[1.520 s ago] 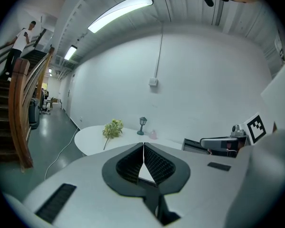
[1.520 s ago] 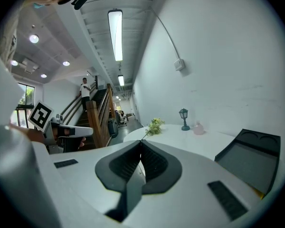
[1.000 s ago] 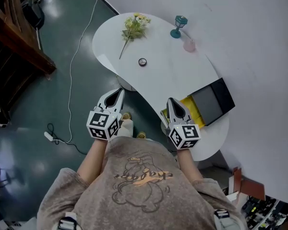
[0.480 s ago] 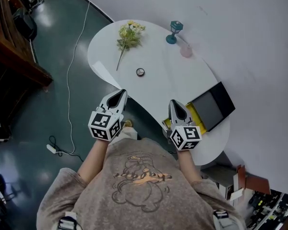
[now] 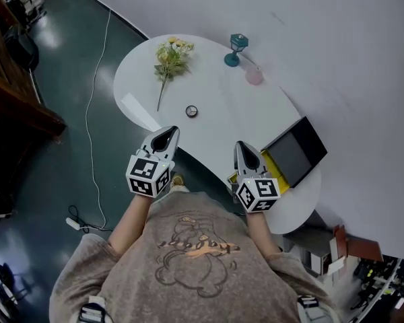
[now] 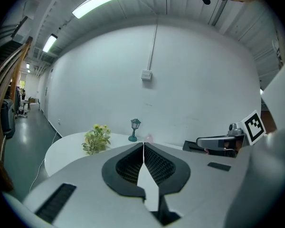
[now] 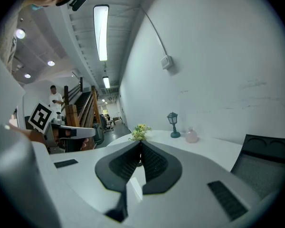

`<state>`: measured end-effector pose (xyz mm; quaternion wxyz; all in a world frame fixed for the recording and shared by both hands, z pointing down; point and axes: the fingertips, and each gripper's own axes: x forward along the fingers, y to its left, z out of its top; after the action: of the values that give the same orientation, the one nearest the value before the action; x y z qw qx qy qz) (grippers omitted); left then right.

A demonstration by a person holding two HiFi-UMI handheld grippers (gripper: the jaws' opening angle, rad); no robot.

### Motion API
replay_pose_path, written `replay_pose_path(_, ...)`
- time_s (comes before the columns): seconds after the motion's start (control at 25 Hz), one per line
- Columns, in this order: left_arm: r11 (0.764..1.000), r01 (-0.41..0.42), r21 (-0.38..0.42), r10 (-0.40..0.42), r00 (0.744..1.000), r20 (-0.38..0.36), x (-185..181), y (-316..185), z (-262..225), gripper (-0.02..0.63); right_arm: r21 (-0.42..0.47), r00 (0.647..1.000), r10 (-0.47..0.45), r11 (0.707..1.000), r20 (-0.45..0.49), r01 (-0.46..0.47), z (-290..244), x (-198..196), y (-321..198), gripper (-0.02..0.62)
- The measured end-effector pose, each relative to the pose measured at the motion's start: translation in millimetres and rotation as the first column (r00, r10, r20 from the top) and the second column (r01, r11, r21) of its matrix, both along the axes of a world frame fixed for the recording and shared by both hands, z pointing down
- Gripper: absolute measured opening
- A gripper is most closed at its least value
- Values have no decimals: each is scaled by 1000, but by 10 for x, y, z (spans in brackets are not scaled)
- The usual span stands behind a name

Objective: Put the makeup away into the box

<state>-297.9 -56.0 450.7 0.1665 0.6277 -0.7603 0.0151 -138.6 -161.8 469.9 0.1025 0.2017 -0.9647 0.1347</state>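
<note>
A small round black compact (image 5: 191, 111) lies in the middle of the white table (image 5: 215, 123). A pink bottle (image 5: 254, 77) stands near the far edge. The box (image 5: 295, 151) sits open at the right end, its black lid raised over a yellow inside (image 5: 275, 167). My left gripper (image 5: 167, 132) hangs over the table's near edge, short of the compact, jaws shut and empty (image 6: 143, 144). My right gripper (image 5: 242, 145) is beside the box's near left corner, also shut on nothing (image 7: 140, 142).
A sprig of yellow flowers (image 5: 168, 58) lies at the table's far left, and a teal lamp ornament (image 5: 236, 49) stands by the white wall. Dark floor with a white cable (image 5: 91, 113) lies left of the table. A person stands far off (image 7: 53, 99).
Both grippers have come forward toward the table, still shut. The table and its things now sit lower and further left in the head view.
</note>
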Motion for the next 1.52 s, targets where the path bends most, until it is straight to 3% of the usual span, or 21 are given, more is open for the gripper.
replay_pose_path(0.52, 997, -73, -6, 73, 997, -16, -108, -233, 82, 29, -4, 999, 54, 999, -7, -54, 44, -87, -102, 3)
replay_pose_path(1.2, 992, -105, -73, 99, 992, -80, -129, -363, 311, 335, -5, 996, 83, 997, -19, -83, 66, -30, -164, 3)
replay_pose_path(1.52, 967, -197, -161, 191, 980, -53, -60, -567, 566, 357, -6, 994, 105, 994, -32, -106, 89, 41, -229, 3)
